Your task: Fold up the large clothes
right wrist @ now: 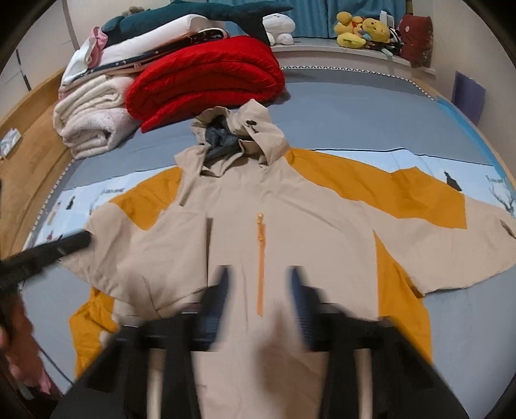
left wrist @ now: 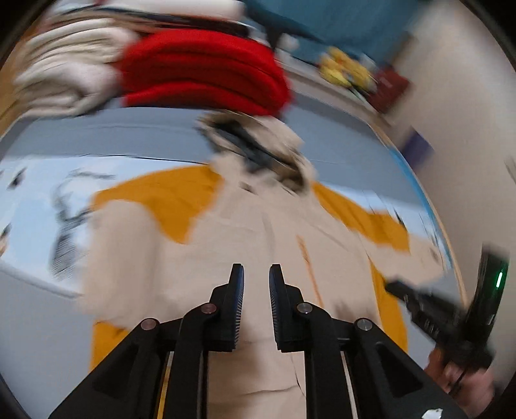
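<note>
A beige and mustard hooded jacket (right wrist: 277, 206) lies flat, front up, on the bed, hood toward the far side and sleeves spread; an orange zipper (right wrist: 260, 254) runs down its chest. It also shows blurred in the left wrist view (left wrist: 225, 245). My left gripper (left wrist: 256, 274) is open and empty above the jacket's lower body; it appears as a dark shape at the left in the right wrist view (right wrist: 64, 246). My right gripper (right wrist: 259, 280) is open, blurred, empty, above the jacket's lower chest; it shows at the right in the left wrist view (left wrist: 416, 296).
A folded red blanket (right wrist: 206, 80) and stacked white blankets (right wrist: 93, 116) lie beyond the hood. Plush toys (right wrist: 361, 30) sit on the far ledge. The bed's grey-blue sheet (right wrist: 371, 116) surrounds the jacket; a wooden bed edge (right wrist: 29, 138) runs on the left.
</note>
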Motion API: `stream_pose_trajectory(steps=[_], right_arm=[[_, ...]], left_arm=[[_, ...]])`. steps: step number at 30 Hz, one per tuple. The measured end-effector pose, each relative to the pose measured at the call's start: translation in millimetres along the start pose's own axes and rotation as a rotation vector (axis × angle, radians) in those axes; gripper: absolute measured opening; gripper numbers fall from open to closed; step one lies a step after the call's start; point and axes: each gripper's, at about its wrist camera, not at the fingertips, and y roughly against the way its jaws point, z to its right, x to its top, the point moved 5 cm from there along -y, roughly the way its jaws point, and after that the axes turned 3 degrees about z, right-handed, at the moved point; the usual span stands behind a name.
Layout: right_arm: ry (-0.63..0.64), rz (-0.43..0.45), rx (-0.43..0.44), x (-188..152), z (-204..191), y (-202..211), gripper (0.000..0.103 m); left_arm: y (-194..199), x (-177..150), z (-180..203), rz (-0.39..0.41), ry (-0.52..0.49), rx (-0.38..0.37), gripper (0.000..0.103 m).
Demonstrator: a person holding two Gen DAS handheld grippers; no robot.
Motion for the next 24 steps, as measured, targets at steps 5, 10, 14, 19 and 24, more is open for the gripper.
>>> stream_pose_trajectory(steps=[5, 10, 14, 19, 24], right_arm=[[-0.015, 0.0, 0.053, 2, -15, -5, 0.01], [0.066, -0.053, 0.174, -9, -64, -25, 0.027], [0.211, -0.11, 0.203, -33, -105, -47, 0.048], [0.445, -0.138, 0.17, -69, -149, -70, 0.052], [0.612, -0.128, 0.124, -91, -173, -89, 0.052]], left_arm=[[16, -2, -52, 0.05, 0.103, 0.125, 0.014], [-5, 3, -84, -0.036, 0.127, 0.197, 0.014], [-12, 14, -106, -0.037, 0.188, 0.237, 0.013], [-17, 18, -117, -0.062, 0.227, 0.211, 0.014], [-20, 22, -124, -0.072, 0.258, 0.193, 0.014]])
